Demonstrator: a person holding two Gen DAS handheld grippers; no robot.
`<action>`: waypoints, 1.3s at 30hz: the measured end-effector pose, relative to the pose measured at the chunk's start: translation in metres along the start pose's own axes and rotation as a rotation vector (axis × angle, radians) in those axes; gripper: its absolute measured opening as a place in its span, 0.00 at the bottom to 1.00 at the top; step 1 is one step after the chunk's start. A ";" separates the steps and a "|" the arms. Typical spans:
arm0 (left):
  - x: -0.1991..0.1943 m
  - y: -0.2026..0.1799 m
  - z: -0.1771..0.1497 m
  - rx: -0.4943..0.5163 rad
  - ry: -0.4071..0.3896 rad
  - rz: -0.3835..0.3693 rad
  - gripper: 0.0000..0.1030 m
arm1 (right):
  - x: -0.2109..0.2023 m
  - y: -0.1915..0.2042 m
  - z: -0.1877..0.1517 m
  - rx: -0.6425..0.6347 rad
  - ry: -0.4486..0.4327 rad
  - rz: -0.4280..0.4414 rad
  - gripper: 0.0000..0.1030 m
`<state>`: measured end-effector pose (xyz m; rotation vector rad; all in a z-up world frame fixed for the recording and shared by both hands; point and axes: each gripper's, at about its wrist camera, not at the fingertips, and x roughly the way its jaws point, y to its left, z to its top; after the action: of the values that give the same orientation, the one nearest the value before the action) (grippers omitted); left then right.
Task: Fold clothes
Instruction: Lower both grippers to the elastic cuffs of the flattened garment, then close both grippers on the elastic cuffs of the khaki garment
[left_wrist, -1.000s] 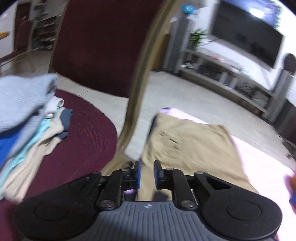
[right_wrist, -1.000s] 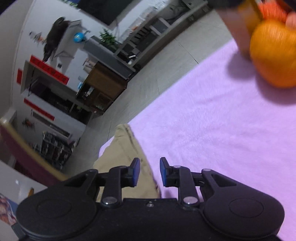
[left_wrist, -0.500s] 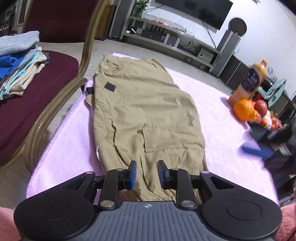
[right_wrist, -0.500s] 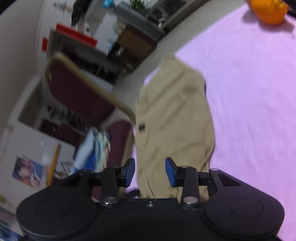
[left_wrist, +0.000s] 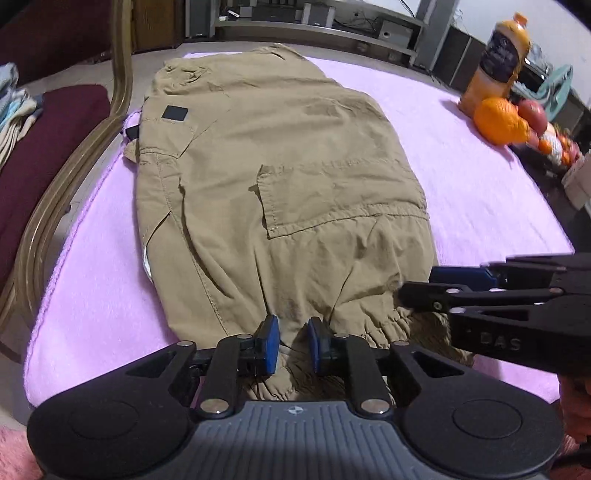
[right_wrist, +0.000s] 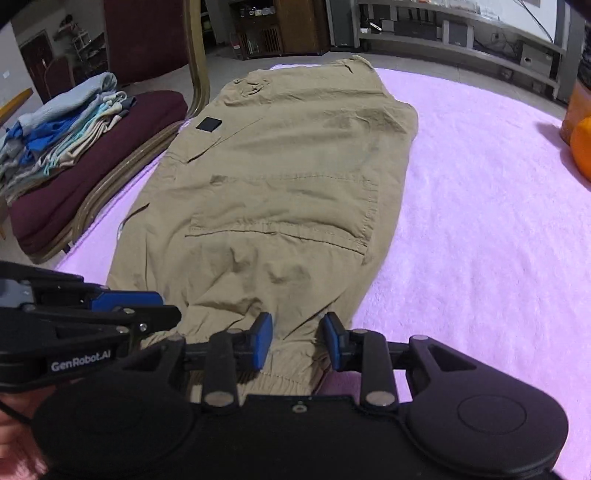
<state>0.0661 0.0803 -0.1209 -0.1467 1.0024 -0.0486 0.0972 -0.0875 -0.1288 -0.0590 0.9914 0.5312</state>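
Trousers lie flat ahead of your jaws; left gripper and right gripper both open over the cuffs.

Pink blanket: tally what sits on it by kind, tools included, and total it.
Khaki trousers: 1
Juice bottle: 1
Orange: 1
Tools at the near cuffs, both open: 2, the left tool and the right tool
Total: 5
More fruit behind the orange is too small to count.

Both claws swung down to trousers cuff end, side by side.
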 end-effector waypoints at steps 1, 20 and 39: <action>-0.011 0.006 -0.001 -0.032 -0.036 -0.002 0.17 | -0.003 -0.005 0.000 0.027 -0.006 0.020 0.28; -0.022 0.064 -0.019 -0.467 0.010 -0.203 0.41 | -0.021 -0.085 -0.028 0.697 0.075 0.473 0.61; 0.006 0.056 -0.009 -0.477 0.035 -0.238 0.32 | 0.017 -0.088 -0.029 0.731 0.037 0.413 0.36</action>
<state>0.0606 0.1339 -0.1391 -0.7031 1.0141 -0.0287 0.1221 -0.1652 -0.1754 0.8042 1.1901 0.5129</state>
